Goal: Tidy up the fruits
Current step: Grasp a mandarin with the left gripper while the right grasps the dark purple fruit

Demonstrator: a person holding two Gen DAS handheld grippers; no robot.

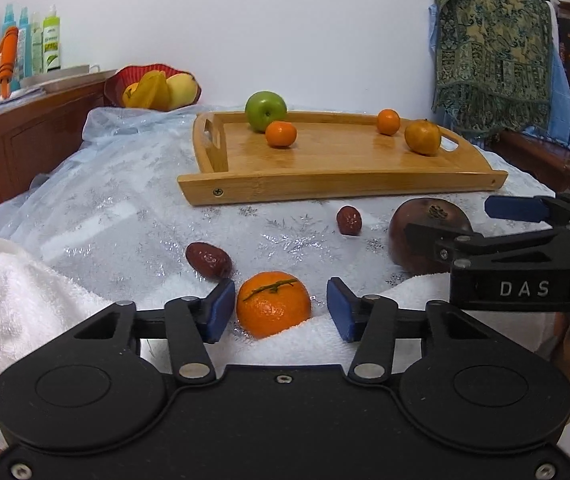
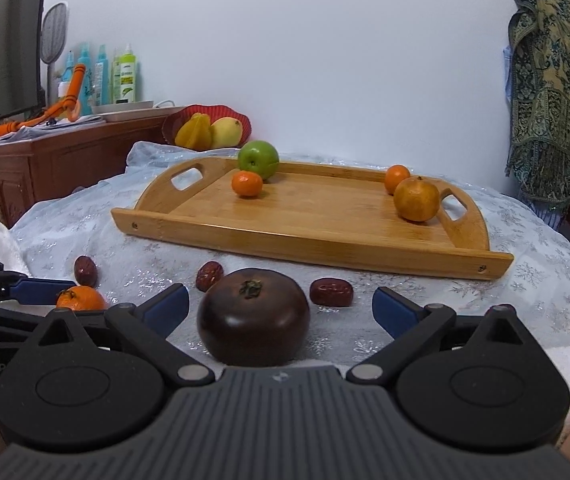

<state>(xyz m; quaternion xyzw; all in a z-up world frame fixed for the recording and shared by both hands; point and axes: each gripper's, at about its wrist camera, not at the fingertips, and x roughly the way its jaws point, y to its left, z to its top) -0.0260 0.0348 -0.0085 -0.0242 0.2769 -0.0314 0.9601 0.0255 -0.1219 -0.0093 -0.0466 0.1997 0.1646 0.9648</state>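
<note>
My left gripper [image 1: 280,309] is open, its blue pads either side of an orange mandarin [image 1: 273,304] on the table, not touching it. My right gripper [image 2: 281,308] is open wide around a dark purple tomato [image 2: 253,316], also apart from it; the tomato also shows in the left wrist view [image 1: 417,220]. Three red dates [image 2: 331,292] [image 2: 209,275] [image 2: 85,270] lie on the cloth nearby. The wooden tray [image 2: 325,240] behind holds a green apple [image 2: 258,159], two small mandarins [image 2: 247,183] [image 2: 396,176] and a larger orange fruit [image 2: 416,199].
A red bowl [image 2: 241,118] with yellow fruit stands at the table's back left. A wooden cabinet [image 2: 45,164] with bottles is at the left. White towels [image 1: 9,292] lie at the near edges. A patterned cloth [image 2: 557,88] hangs at the right.
</note>
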